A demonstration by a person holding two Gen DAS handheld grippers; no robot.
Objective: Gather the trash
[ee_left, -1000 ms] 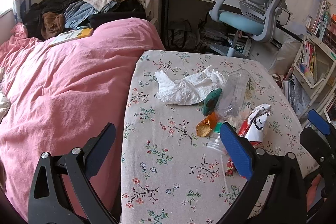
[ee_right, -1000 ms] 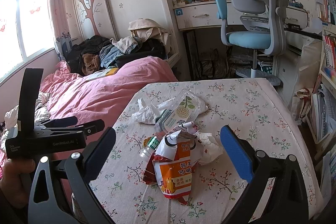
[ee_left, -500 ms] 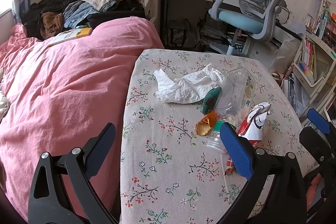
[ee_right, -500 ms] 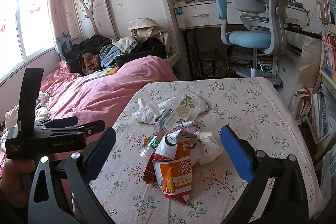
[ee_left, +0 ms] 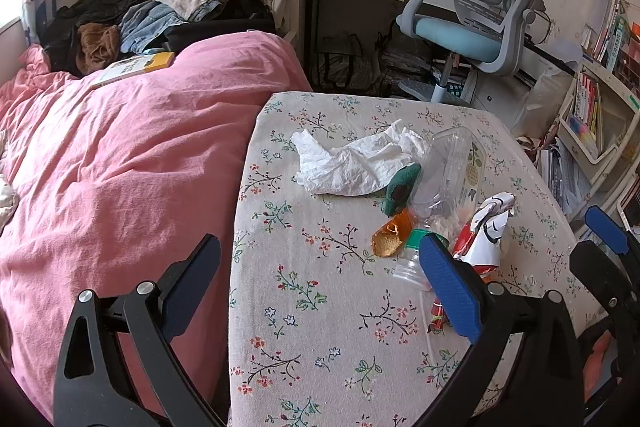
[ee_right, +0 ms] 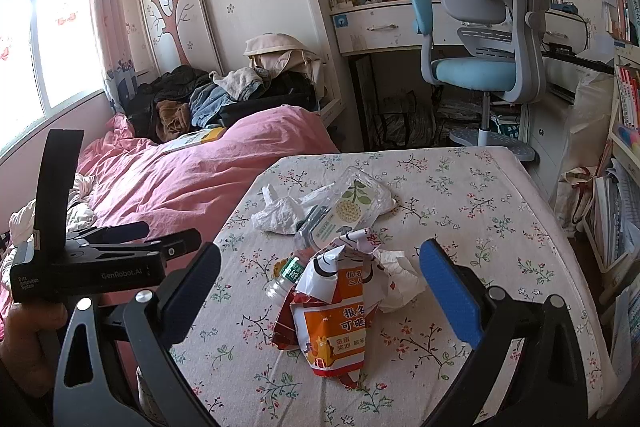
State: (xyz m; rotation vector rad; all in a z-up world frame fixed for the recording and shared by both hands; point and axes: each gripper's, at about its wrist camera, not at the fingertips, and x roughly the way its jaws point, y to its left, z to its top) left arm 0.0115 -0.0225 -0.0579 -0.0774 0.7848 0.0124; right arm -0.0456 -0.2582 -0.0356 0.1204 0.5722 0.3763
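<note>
You are holding both the left gripper (ee_left: 320,287) and right gripper (ee_right: 320,291) released over the floral tabletop (ee_right: 480,211), where the crumpled orange-and-white foil snack bag (ee_right: 336,319) is lying: light, slippery, best pinched at its crinkled top.

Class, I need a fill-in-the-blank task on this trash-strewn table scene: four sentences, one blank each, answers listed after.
1. The bed cover beside the table is ____.
2. The swivel chair has a ____ seat.
3. The jaws of the right gripper stand ____.
4. The snack bag nearest the right gripper is white and ____.

Answers: pink; blue; open; orange
</note>
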